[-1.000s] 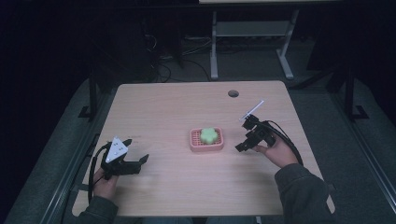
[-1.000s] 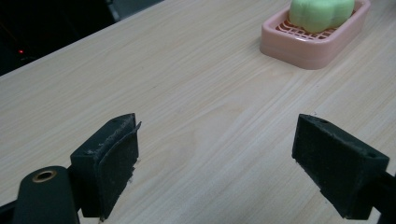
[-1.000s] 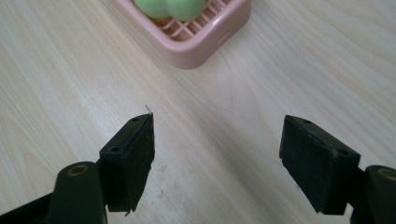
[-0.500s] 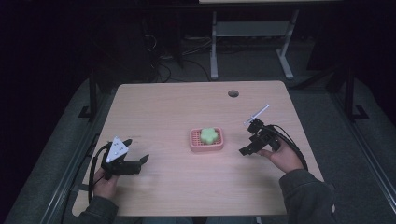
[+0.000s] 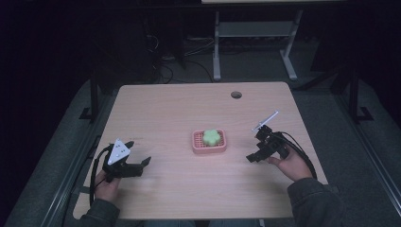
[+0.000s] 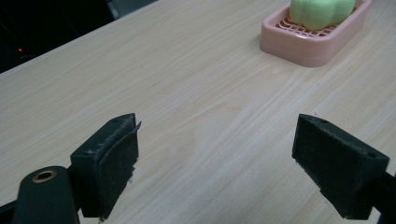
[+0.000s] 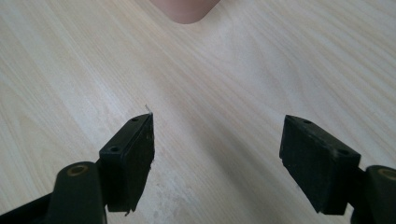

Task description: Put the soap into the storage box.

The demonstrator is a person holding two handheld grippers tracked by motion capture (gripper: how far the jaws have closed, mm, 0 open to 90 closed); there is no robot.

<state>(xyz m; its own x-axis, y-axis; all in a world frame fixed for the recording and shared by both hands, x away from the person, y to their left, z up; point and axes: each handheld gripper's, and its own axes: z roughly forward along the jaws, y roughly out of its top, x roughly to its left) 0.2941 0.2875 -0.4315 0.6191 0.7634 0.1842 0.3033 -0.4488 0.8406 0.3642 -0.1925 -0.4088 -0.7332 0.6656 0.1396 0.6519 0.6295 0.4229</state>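
**Soap untouched in its dish, both grippers empty**

Soap point(image 5: 212, 137), a green flower-shaped bar, sits in the pink dish point(image 5: 209, 149) near the middle of the table point(image 5: 189, 104). Nothing has been lifted or shifted out of the dish as far as the pictures show, so by my reading the work is at its start: the reach, the grasp and any carrying all remain to be done.

The left gripper point(image 5: 137, 166) rests low on the table, to the left of the dish and nearer the person, well apart from it. Its jaws stand wide apart with bare wood between them. In the left gripper view the dish point(image 6: 317, 44) lies ahead and off to the right of the open jaws, with the soap point(image 6: 322, 11) on its slatted top, so this gripper points roughly toward it but is not lined up on it.

The right gripper point(image 5: 253, 157) is to the right of the dish, a little nearer the person, and closer to it than the left one, though not touching. Its jaws are also spread and hold nothing. In the right gripper view a pink corner of the dish point(image 7: 187, 11) shows straight ahead, just past the gap between the jaws.

Judging from this, the right gripper is the better placed to close in first.
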